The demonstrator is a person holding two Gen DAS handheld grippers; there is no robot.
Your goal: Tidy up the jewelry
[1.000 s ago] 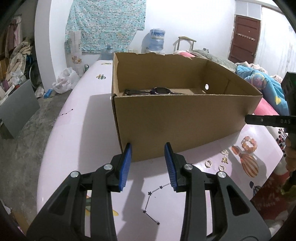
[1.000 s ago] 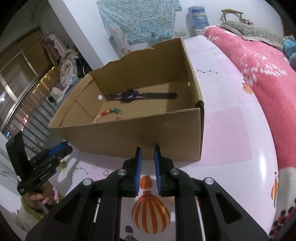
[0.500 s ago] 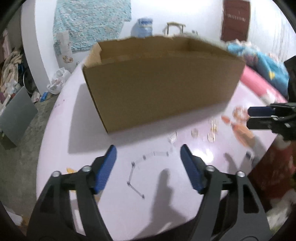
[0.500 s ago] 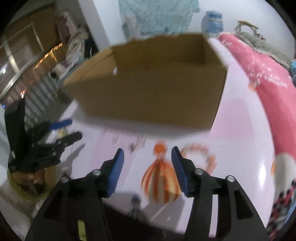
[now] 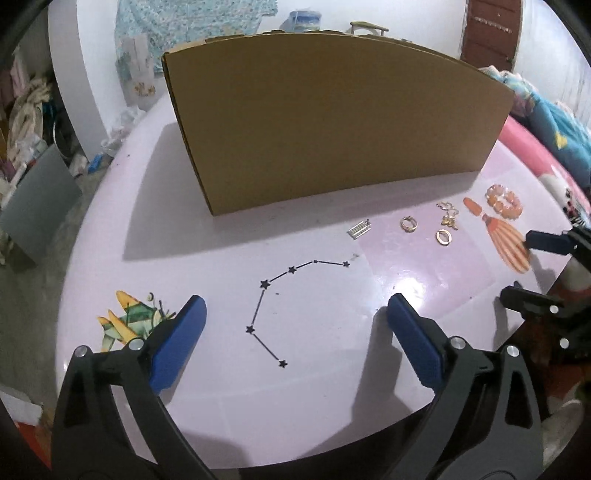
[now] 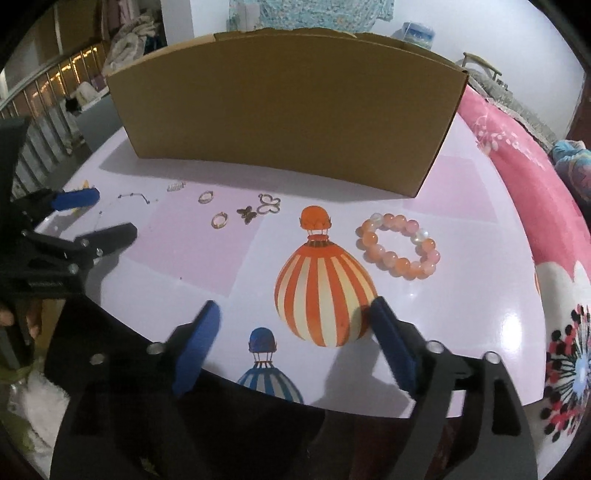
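On the table [image 6: 461, 192], rings [image 6: 218, 220] and a bracelet [image 6: 399, 245] lie before the box [image 6: 288, 107].

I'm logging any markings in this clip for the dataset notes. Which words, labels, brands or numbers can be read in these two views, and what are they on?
None can be read.
Cardboard box: plain walls, no print.
Table: only pictures, a striped balloon and a star line, no words.
Water jug behind the box: label too blurred to read.
Left gripper and right gripper: no lettering visible.
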